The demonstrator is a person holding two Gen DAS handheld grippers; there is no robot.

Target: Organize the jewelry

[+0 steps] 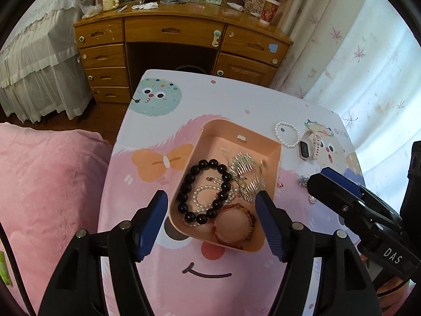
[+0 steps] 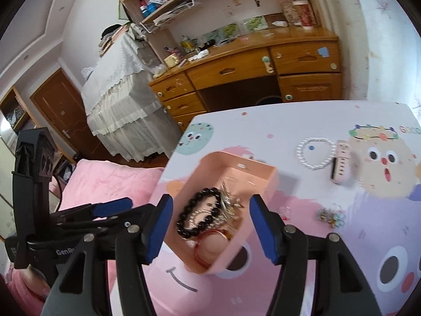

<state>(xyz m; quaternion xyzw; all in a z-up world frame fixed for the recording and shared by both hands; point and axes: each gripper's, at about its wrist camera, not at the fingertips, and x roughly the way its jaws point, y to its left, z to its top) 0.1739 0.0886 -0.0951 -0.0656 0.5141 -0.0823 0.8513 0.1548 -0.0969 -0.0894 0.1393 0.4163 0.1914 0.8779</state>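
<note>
Pearl bracelet [image 1: 287,134] and smartwatch [image 1: 310,146] lie on table [image 1: 236,97] beyond box [image 1: 273,173], nearer right gripper [image 2: 209,230]; both grippers' fingers open, empty.

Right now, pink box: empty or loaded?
Loaded. The pink box already holds a black bead bracelet, a clear bead strand, a red bangle and silver pieces.

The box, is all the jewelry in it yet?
Not yet. The box already holds a black bead bracelet, a clear bead strand, an amber bangle and silver pieces. Both tools, left and right, are open and hold nothing. Left on the table: a pearl bracelet, a pink watch and small charms.
</note>
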